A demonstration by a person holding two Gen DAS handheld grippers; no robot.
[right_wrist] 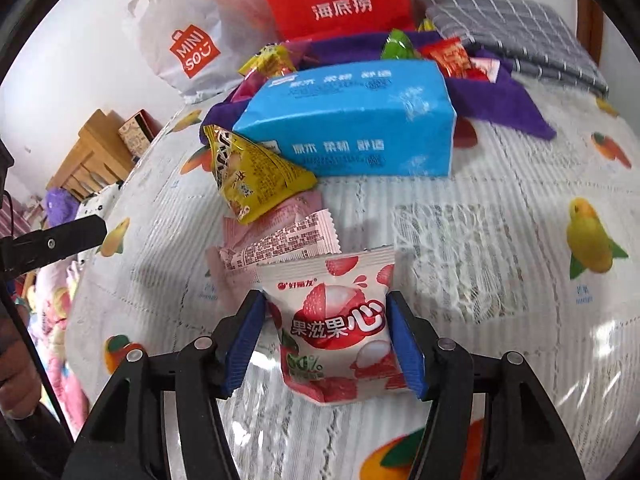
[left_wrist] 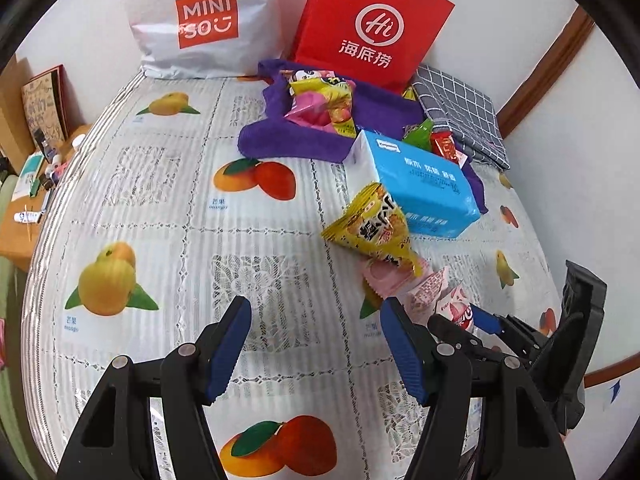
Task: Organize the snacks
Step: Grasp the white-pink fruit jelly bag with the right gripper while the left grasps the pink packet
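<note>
My right gripper (right_wrist: 326, 338) is shut on a white and pink lychee gummy packet (right_wrist: 336, 320), held just above the tablecloth. In the left wrist view that packet (left_wrist: 458, 308) and the right gripper (left_wrist: 486, 320) show at the right. Just beyond lie pink wafer packets (right_wrist: 280, 236) and a yellow triangular snack bag (right_wrist: 252, 172), which leans against a blue tissue pack (right_wrist: 352, 120). My left gripper (left_wrist: 316, 344) is open and empty over the tablecloth, left of the pink packets (left_wrist: 400, 280). More snacks (left_wrist: 324, 100) lie on a purple towel (left_wrist: 280, 136) at the back.
A red Haidilao bag (left_wrist: 368, 24) and a white Miniso bag (left_wrist: 204, 20) stand against the back wall. A folded grey checked cloth (left_wrist: 460, 116) lies at the back right. A wooden side table with small items (left_wrist: 28, 196) stands left of the fruit-print tablecloth (left_wrist: 160, 208).
</note>
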